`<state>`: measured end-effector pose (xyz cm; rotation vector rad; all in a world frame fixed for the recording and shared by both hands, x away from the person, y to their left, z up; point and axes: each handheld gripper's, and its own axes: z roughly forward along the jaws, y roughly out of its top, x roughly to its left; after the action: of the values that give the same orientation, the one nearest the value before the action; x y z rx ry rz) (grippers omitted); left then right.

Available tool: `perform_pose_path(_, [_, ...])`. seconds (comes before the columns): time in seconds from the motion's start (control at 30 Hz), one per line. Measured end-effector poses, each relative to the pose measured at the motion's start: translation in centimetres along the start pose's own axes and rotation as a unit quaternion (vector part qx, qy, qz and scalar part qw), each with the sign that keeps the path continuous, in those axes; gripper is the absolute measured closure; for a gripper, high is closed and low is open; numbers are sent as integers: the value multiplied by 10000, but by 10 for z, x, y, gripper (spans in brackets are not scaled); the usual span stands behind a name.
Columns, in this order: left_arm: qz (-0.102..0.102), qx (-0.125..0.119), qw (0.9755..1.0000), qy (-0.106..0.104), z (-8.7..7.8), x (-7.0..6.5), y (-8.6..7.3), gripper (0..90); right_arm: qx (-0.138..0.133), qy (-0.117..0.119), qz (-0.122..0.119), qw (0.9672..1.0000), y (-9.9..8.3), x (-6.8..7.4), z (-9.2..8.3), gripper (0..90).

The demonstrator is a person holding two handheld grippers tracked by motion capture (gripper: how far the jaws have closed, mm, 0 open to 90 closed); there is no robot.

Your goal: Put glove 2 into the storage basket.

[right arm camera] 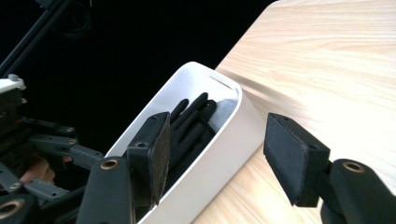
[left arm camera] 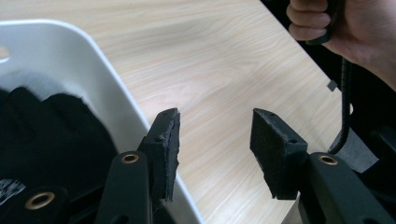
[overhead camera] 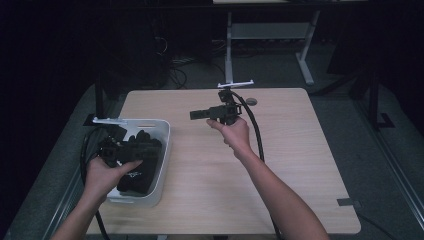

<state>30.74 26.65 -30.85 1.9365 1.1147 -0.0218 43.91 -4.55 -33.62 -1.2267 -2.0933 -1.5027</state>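
The black gloves (overhead camera: 136, 165) lie in the white bin (overhead camera: 159, 172) at near left — placing seems done; left gripper (left arm camera: 215, 149) and right gripper (right arm camera: 224, 154) jaws stand apart, empty.

Left hand (overhead camera: 107, 172) is gripping the left gripper (overhead camera: 131, 150) at the seven o'clock side of the high view, jaws pointing toward three o'clock and standing apart with nothing between the pads (left arm camera: 169, 149). Right hand (overhead camera: 232, 134) is holding the right gripper (overhead camera: 196, 114) near centre, forearm entering from five o'clock, jaws pointing toward nine o'clock, parted, nothing between them.
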Motion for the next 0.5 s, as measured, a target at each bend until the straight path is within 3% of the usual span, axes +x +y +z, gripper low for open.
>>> perform_pose_path(0.5, [153, 51, 9997, -164, 25, -13, 15, 462, -109, -96, 203, 9997, -7, -22, -38, 396])
